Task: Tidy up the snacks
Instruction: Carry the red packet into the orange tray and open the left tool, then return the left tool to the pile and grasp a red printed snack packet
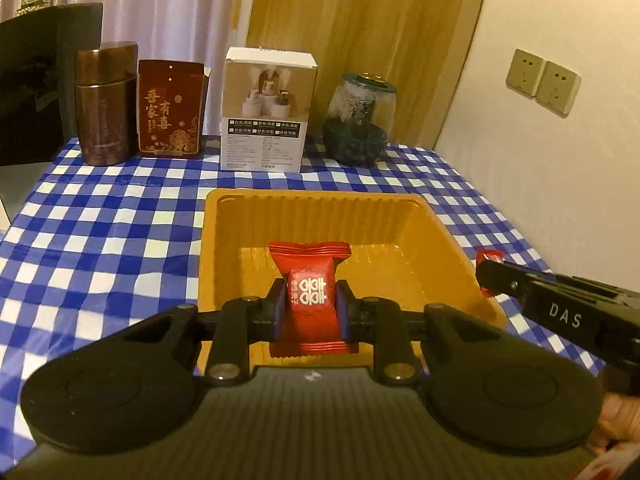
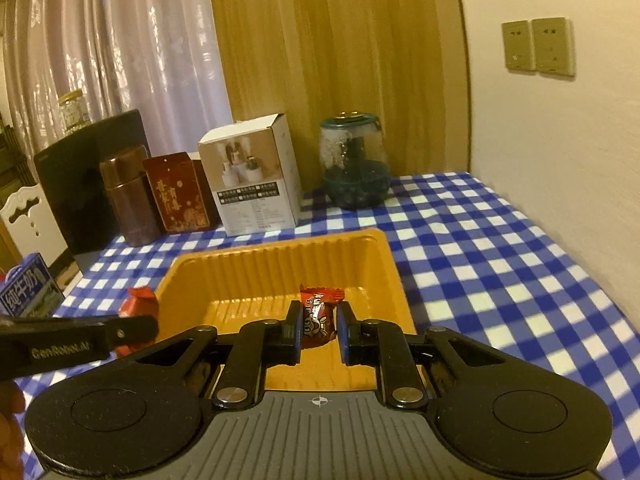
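Observation:
A yellow plastic tray (image 1: pixel 248 248) sits on the blue checked tablecloth; it also shows in the right wrist view (image 2: pixel 384 264). My left gripper (image 1: pixel 310 304) is shut on a red candy packet with a white double-happiness mark (image 1: pixel 310 280) and holds it over the tray's near part. My right gripper (image 2: pixel 318 322) is shut on a dark red candy (image 2: pixel 318 312), held over the tray's near right part. In the left wrist view the right gripper (image 1: pixel 486 278) enters from the right with its candy tip (image 1: pixel 490 256) showing. In the right wrist view the left gripper's candy (image 2: pixel 138 300) shows at left.
Along the back stand a brown canister (image 1: pixel 105 104), a red gift box (image 1: pixel 170 110), a white carton (image 1: pixel 266 114) and a glass jar (image 1: pixel 358 118). A black panel (image 1: pixel 36 80) stands at the left. A milk carton (image 2: pixel 30 288) is at the far left. The wall (image 1: pixel 560 160) borders the right.

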